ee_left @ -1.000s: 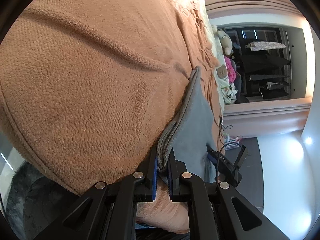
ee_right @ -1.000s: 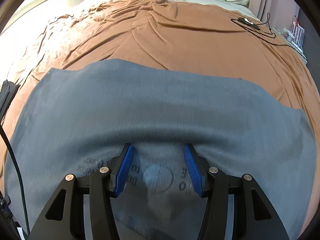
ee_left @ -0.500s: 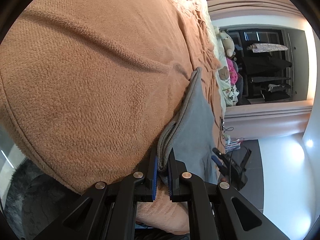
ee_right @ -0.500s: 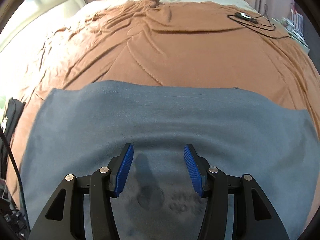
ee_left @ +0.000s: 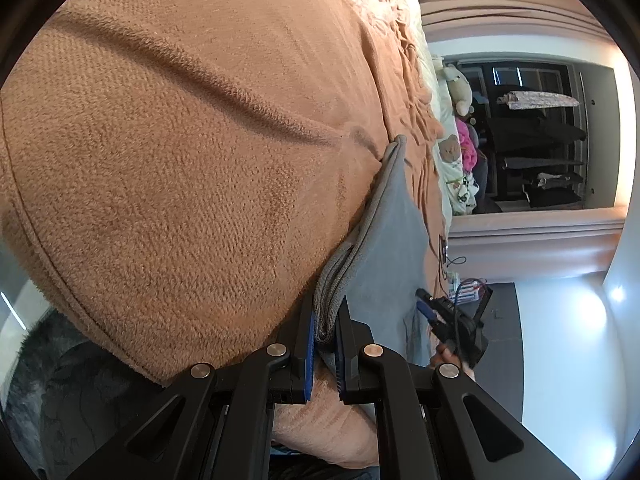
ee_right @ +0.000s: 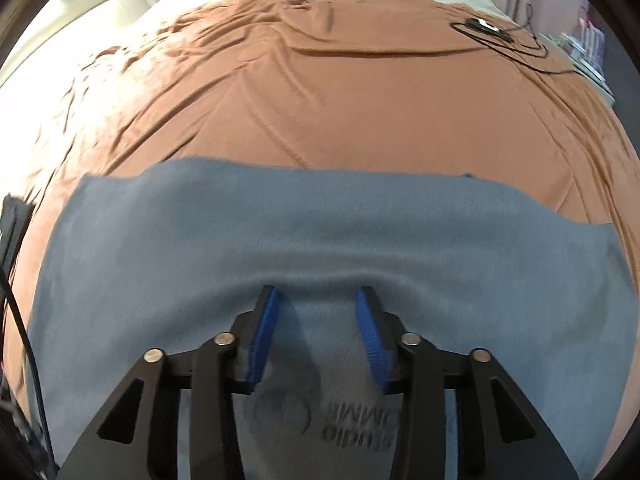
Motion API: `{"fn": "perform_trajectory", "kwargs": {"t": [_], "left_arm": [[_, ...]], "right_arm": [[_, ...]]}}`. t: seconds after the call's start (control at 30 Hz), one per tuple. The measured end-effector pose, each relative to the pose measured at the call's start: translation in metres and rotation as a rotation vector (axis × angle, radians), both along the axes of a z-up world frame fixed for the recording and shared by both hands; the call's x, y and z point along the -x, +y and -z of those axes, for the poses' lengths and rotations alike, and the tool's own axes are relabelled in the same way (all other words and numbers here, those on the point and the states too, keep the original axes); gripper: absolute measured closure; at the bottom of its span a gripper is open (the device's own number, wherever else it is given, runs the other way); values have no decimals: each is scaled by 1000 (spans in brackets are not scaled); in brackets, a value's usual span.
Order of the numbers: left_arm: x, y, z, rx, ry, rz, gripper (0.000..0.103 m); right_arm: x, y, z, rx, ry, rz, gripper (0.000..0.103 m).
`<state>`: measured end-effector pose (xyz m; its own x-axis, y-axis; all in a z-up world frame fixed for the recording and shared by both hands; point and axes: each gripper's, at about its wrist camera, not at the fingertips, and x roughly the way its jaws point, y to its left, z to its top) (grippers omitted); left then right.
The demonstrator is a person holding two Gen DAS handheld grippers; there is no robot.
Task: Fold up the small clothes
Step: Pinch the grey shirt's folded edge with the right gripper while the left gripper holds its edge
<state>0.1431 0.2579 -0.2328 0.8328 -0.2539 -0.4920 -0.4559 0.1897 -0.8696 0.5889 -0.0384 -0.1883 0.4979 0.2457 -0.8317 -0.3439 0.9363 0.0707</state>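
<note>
A grey-blue garment (ee_right: pixel 320 240) lies spread flat on the brown blanket (ee_right: pixel 360 100), with dark print near its front edge. My right gripper (ee_right: pixel 318 300) is open just above the garment, blue pads apart, holding nothing. My left gripper (ee_left: pixel 325 328) is shut on the folded grey edge of the garment (ee_left: pixel 384 240) at the side of the bed. In the left wrist view the right gripper (ee_left: pixel 448 320) shows beyond the garment, held in a hand.
The brown blanket (ee_left: pixel 180 160) covers the whole bed. A small black device with cable (ee_right: pixel 488 28) lies at the far right. Pillows and soft toys (ee_left: pixel 456 88) sit at the head of the bed. A dark wardrobe (ee_left: pixel 540 140) stands beyond. A black cable (ee_right: pixel 16 320) runs at the left.
My right gripper has pulled back and risen over the garment, so more blanket shows beyond it. My left gripper has stayed shut on the garment's edge.
</note>
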Motion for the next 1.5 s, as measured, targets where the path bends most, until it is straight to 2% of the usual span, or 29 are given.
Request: {"fn": "perform_trajectory", "kwargs": {"t": [0.13,0.27,0.4,0.5,0.63,1.03,1.23,1.5], "left_arm": [[0,-1,0,-6,4,2,95],[-1,0,3,7,7,0,95],[-2,0,2,7,15,5,95],[-2,1,-1,4,16,5,95],[-5,1,0,5,22,5,95],[-8,1,-2,9,7,15,95],[-9,5,-6,35,-55,20,95],[-15,5,-23,50,-140,34,95]], "right_arm": [[-12,5,-7,1,-16,9,68],[-25,11,3,-9,72,-9,68],[-25,22,5,26,65,-43,68],[-17,25,-1,20,62,-52,77],[-15,32,10,77,64,-62,88],[-59,38,8,11,50,-43,91],[-20,32,-2,-2,60,-111,90],[48,-6,10,-31,100,-171,90]]}}
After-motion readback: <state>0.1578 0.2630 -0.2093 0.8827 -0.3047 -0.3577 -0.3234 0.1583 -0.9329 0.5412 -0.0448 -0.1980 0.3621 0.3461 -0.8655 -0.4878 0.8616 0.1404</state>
